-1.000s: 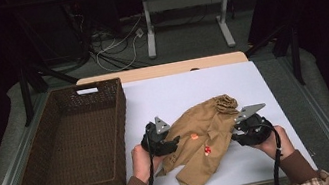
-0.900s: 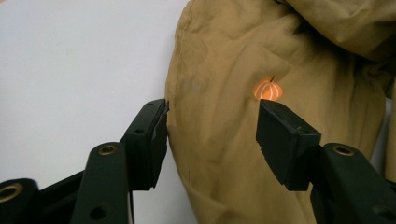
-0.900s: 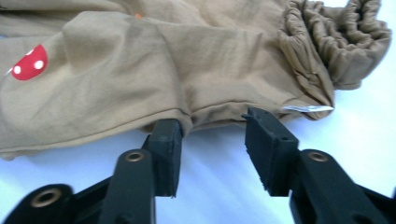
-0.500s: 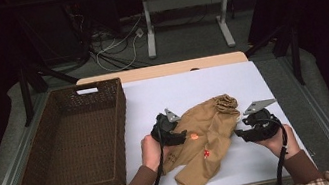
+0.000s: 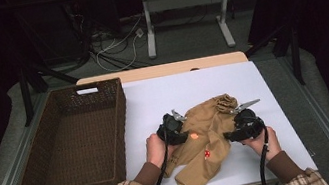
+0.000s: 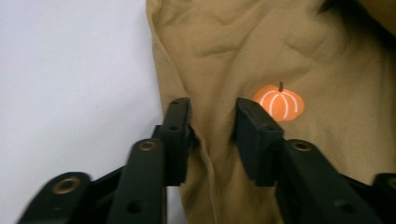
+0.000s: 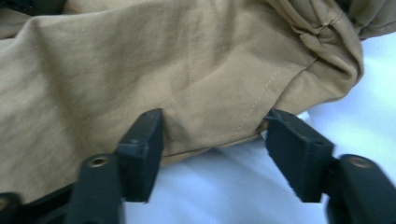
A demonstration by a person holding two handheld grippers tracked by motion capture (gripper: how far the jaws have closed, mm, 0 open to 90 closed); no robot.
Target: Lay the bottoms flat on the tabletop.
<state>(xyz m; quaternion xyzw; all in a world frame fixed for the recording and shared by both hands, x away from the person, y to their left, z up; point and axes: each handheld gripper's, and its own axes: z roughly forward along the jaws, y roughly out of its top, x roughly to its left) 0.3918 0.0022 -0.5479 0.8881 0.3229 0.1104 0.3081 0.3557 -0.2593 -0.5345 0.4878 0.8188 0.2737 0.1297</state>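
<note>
A tan garment [image 5: 211,125] lies crumpled on the white table top [image 5: 177,90], with a small orange pumpkin print [image 6: 279,102] and a red mark [image 5: 207,153] on it. My left gripper [image 5: 181,131] rests on the garment's left edge. In the left gripper view its jaws [image 6: 212,121] straddle a raised fold of cloth just left of the pumpkin. They have just been closing, and a gap still shows between the pads. My right gripper [image 5: 231,137] is at the garment's right side. Its jaws [image 7: 215,135] have just been opening and stand wide on either side of the stitched hem [image 7: 252,112].
A dark brown wicker basket [image 5: 120,115] stands on the left part of the table, next to the garment. Both of the person's hands and plaid sleeves come in from the near edge. Desk legs and cables lie on the floor beyond the table.
My left gripper has moved right onto the garment's left edge. The right gripper swung out a little, then came back down toward the hem on the right.
</note>
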